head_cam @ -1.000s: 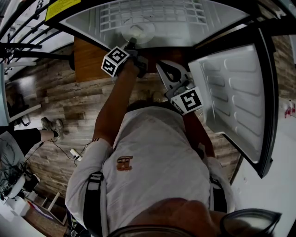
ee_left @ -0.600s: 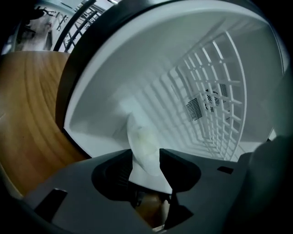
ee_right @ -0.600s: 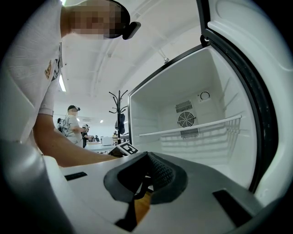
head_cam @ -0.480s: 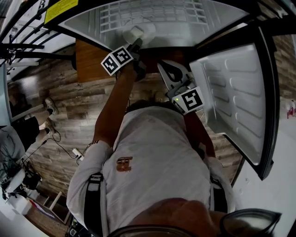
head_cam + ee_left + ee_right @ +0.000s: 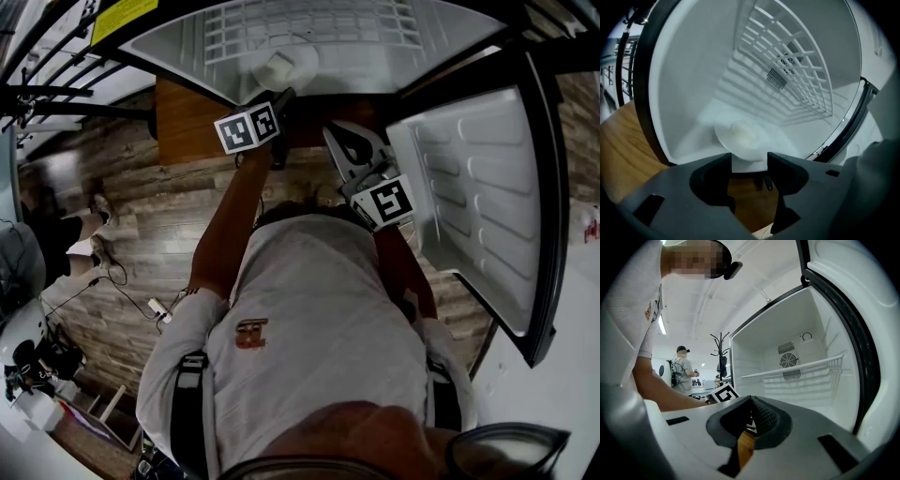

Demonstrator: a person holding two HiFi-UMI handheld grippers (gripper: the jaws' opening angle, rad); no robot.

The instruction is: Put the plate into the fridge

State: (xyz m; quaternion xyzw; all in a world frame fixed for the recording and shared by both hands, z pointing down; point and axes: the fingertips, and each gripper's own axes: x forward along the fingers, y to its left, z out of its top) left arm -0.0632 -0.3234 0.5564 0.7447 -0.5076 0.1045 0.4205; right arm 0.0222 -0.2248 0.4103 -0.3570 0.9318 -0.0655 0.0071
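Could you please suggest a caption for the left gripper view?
Left gripper, jaws opening with nothing between them, faces the plate resting on the fridge floor below the wire shelf.

**Left gripper view.** The plate (image 5: 740,136), near the front edge of the fridge (image 5: 684,93) floor, is blurred and pale against it. Its near rim is hidden behind the left claw (image 5: 749,161), whose jaws are opening with nothing pressed between them. A small dark item (image 5: 767,182) below the gap is too small to identify. The wire shelf (image 5: 787,61) is cut off by the upper edge.

**Head view.** The yellow label (image 5: 120,16) is cut by the top edge, its print illegible.

**Right gripper view.** The left claw's marker cube (image 5: 723,393) is half hidden behind the right claw (image 5: 750,400). A distant person (image 5: 683,369) is too small for detail.
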